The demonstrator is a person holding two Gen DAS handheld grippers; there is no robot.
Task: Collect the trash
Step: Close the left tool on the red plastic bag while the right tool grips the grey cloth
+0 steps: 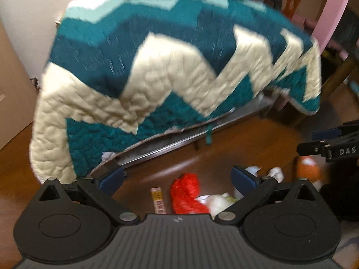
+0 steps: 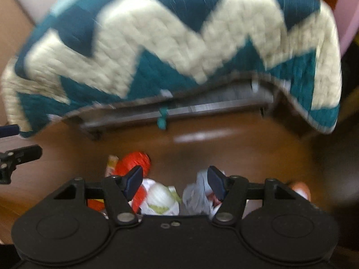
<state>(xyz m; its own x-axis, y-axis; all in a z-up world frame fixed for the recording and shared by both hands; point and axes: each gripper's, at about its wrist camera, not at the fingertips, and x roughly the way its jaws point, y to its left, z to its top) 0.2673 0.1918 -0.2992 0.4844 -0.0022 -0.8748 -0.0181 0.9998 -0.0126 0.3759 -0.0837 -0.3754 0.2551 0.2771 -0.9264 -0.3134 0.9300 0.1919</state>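
Both grippers wide and empty, trash pile on the wood floor (image 1: 224, 148) by the quilt-draped bed (image 1: 157, 67); I judge best to drop right gripper (image 2: 175, 180) straight onto the white wad (image 2: 161, 194), left gripper (image 1: 177, 178) onto the red wrapper (image 1: 186, 192), slowly—frames are blurred.

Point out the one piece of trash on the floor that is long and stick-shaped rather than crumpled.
The pink-and-yellow wrapper stick, lying flat on the wooden floor just left of the crumpled red bag. The other pieces are bunched-up bags and white wads.
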